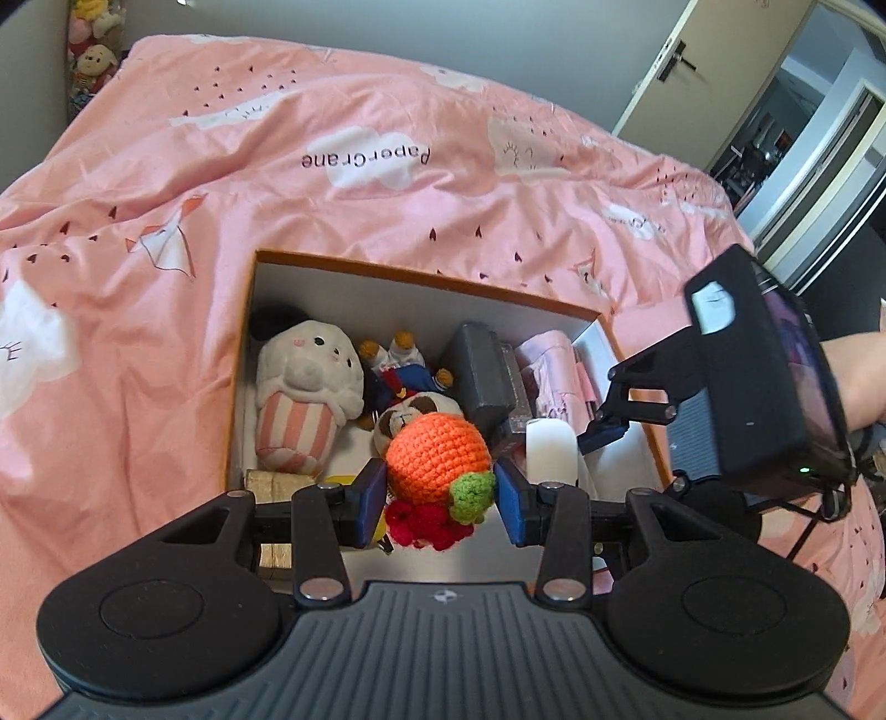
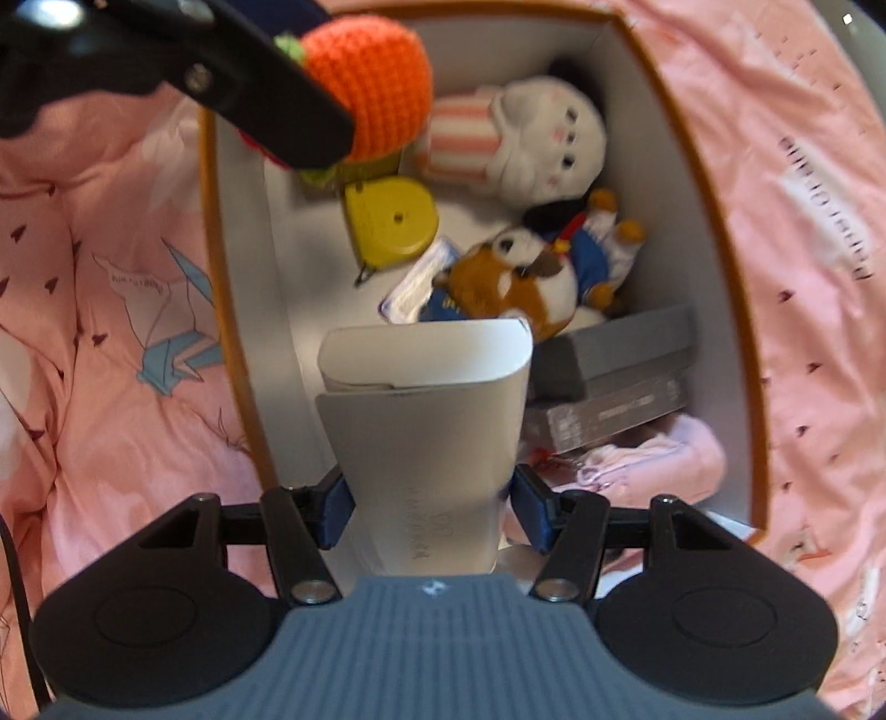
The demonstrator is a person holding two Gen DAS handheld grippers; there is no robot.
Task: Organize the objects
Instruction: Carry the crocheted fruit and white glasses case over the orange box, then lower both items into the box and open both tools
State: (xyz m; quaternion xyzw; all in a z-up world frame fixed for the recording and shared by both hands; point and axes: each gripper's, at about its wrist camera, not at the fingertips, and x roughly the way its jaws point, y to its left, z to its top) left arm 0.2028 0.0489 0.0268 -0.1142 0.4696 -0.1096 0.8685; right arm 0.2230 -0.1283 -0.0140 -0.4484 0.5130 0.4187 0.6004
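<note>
Yarn orange (image 1: 434,454), soft and light, squeezed at its sides in left claw (image 1: 440,501) over box (image 1: 421,274). Right claw (image 2: 432,507) clamps stiff white carton (image 2: 429,437) at 3 o'clock; grip flat faces, crushable.

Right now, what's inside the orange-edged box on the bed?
Inside the box: a white plush, a brown-and-white plush, a yellow tape measure, grey boxes and pink fabric. The held white carton covers the floor beneath it.

Pink printed duvet (image 1: 387,183); plush toys (image 1: 91,44) in far corner; open door (image 1: 703,61)
</note>
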